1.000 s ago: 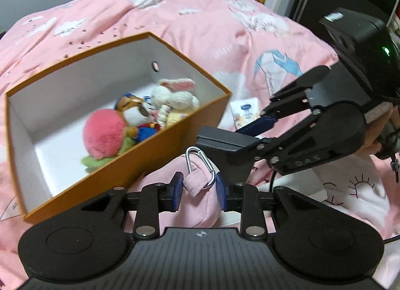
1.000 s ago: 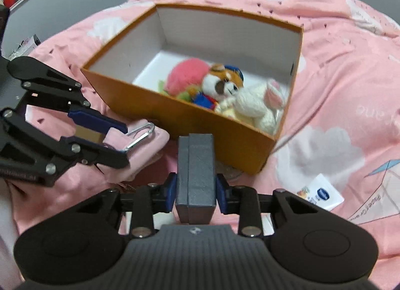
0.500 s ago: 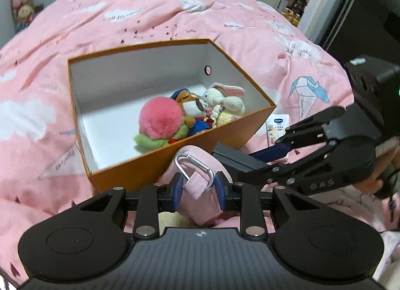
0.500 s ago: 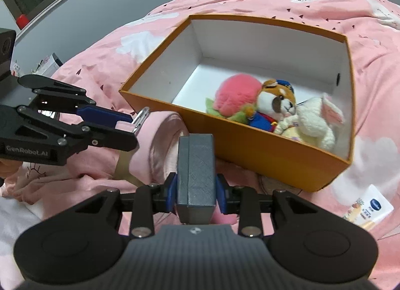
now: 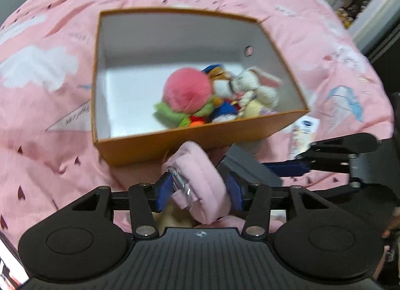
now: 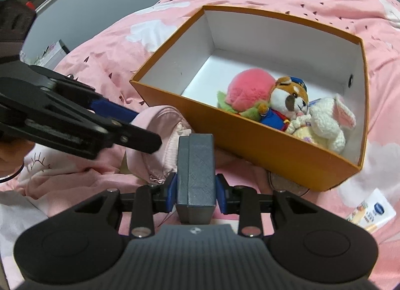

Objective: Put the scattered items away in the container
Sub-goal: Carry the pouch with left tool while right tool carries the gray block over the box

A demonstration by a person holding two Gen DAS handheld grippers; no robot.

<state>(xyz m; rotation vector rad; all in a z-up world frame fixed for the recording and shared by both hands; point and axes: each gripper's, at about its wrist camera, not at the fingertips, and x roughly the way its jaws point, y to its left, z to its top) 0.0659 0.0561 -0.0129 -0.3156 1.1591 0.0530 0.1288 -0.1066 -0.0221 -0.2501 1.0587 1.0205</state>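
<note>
An orange box [image 5: 200,137] [image 6: 250,145] with a white inside rests on the pink bedding. It holds a pink ball plush [image 5: 187,90] [image 6: 247,87], a dog plush [image 6: 290,95] and a white rabbit plush [image 6: 327,120]. Just in front of its near wall, a pink pouch [image 5: 200,180] [image 6: 160,125] with a metal carabiner [image 5: 178,180] lies between the jaws of my left gripper [image 5: 200,191] [image 6: 146,129]. Those jaws are opening and the pads look slack on the pouch. My right gripper [image 6: 195,190] is shut on a dark grey block [image 6: 195,165] [image 5: 250,170], close beside the pouch.
A small white cream tube [image 5: 302,132] [image 6: 372,212] lies on the bedding right of the box. Crumpled pale cloth with drawn suns [image 6: 37,165] sits under the left gripper. The two grippers nearly touch in front of the box.
The left jaws have spread; they pinched the pouch's tab at the carabiner and now its padded body sits loosely between them. Both views have shifted toward the box. The right grip is unchanged.
</note>
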